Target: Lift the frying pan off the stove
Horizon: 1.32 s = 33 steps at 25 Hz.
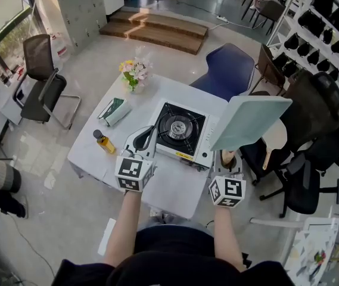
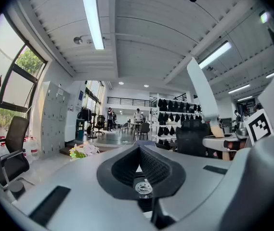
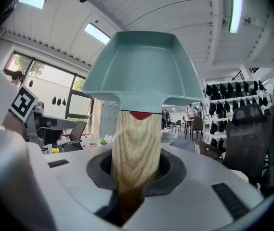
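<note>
Now the pan (image 1: pixel 249 121) was held clear above the stove (image 1: pixel 184 151), its handle (image 3: pixel 137 138) clamped in the right gripper (image 3: pixel 136 170); the left gripper (image 2: pixel 139 165) was seen closed on nothing.

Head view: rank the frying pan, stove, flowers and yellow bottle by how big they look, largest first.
1. The frying pan and the stove look about alike. The pan is held up nearer the camera, so I won't rank these two.
2. The flowers.
3. The yellow bottle.
</note>
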{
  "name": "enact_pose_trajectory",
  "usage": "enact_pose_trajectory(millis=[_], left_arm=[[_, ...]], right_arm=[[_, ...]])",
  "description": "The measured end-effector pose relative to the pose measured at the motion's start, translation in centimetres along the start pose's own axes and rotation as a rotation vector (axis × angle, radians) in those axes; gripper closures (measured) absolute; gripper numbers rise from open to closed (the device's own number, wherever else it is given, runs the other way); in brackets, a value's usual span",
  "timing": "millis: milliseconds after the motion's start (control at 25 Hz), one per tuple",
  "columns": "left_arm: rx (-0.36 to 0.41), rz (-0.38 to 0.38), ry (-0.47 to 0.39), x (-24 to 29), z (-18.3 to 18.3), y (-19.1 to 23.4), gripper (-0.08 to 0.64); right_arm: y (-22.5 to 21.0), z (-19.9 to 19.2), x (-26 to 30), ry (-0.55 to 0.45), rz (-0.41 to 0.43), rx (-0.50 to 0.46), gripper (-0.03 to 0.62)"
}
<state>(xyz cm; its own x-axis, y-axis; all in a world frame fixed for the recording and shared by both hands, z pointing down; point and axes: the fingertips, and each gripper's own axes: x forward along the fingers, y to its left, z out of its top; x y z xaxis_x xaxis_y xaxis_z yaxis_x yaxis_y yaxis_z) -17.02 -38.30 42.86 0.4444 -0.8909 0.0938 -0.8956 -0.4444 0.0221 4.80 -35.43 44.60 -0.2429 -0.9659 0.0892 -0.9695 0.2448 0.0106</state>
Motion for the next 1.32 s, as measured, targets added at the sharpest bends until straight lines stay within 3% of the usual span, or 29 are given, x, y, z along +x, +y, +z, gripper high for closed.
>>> enact_pose_trajectory(millis=[1320], left_arm=[[0.005, 0.020, 0.013, -0.6, -0.2, 0.0, 0.541]], right_arm=[[1.4, -0.8, 0.0, 0.018, 0.029, -0.009, 0.518]])
